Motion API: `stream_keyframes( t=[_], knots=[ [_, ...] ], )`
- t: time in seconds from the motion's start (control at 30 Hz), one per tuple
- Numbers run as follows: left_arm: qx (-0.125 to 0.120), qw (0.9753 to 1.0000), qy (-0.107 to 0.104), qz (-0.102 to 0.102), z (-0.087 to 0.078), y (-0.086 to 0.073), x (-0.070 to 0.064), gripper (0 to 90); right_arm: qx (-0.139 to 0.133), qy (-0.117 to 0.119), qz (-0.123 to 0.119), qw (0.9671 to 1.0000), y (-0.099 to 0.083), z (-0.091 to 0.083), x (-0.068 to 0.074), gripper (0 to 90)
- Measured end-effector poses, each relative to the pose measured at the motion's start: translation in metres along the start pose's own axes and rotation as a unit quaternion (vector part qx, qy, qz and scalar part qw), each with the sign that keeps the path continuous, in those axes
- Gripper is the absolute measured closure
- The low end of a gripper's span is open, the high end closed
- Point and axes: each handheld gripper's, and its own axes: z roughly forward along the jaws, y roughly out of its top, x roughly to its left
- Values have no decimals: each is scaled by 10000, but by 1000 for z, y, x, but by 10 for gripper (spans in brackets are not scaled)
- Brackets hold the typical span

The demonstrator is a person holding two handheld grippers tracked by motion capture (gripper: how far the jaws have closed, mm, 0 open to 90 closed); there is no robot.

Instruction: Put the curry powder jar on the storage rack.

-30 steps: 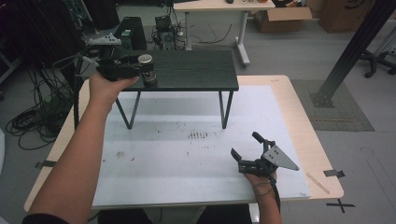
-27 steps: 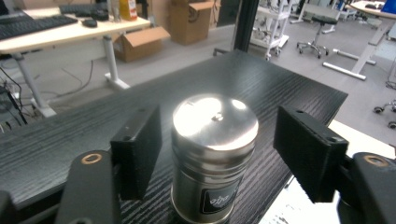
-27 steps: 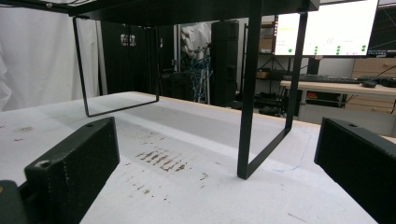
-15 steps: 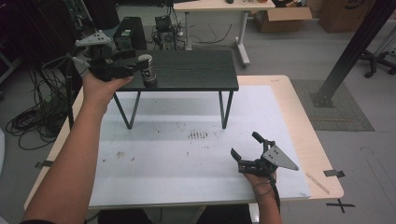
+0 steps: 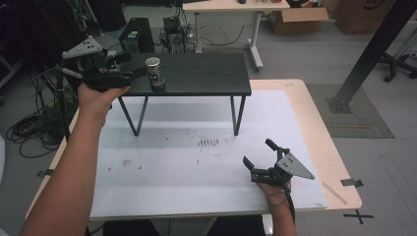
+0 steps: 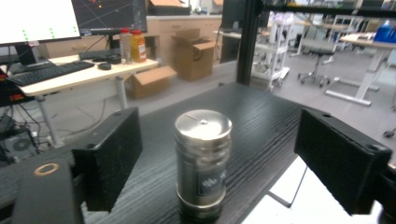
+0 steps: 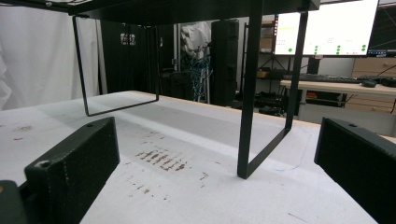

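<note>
So the steel canister (image 5: 156, 73) is standing upright on the black shelf (image 5: 206, 73), right near the shelf's front-left corner, and the left hand-held gripper (image 5: 129, 73) is parked just left of it at the same height. In the left gripper view the canister (image 6: 202, 163) sits dead centre between the two black jaws, with a clear gap on either side, so nothing is touching it.

If the idea is to grab it, I'd say the alignment is already good. Best bet is to keep the jaws level with the shelf, close evenly on the middle of the body rather than up at the lid, and not nudge it sideways, since it's tall and shiny and close to the shelf's edge. A lopsided squeeze could tip it off.

The left one is spread wide, holding nothing. The right hand-held gripper (image 5: 268, 161) rests on the white bench (image 5: 167, 162) in front of the shelf, off toward its right leg, jaws also spread and empty.
</note>
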Motion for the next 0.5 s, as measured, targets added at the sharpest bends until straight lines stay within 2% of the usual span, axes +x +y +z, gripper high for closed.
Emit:
stream_keyframes(
  t=[0.03, 0.1, 0.2, 0.4, 0.5],
  knots=[
    [-53, 10000, -10, -74, -4, -2, -1, 117, -4, -4, 3, 10000, 0, 0, 0, 0],
    [17, 10000, -15, -27, -6, -3, -4, 107, 20, -9, 17, 10000, 0, 0, 0, 0],
    [-24, 10000, 8, 45, -10, -5, -7, 98, 22, -7, 8, 10000, 0, 1, 0, 0],
    [-60, 10000, 52, 41, -17, -14, -7, 76, 20, -5, 0, 10000, 0, 1, 0, 0],
    [-232, 9997, 97, 51, -24, -22, -7, 42, 22, 1, -1, 10000, 0, 1, 0, 0]
  ],
)
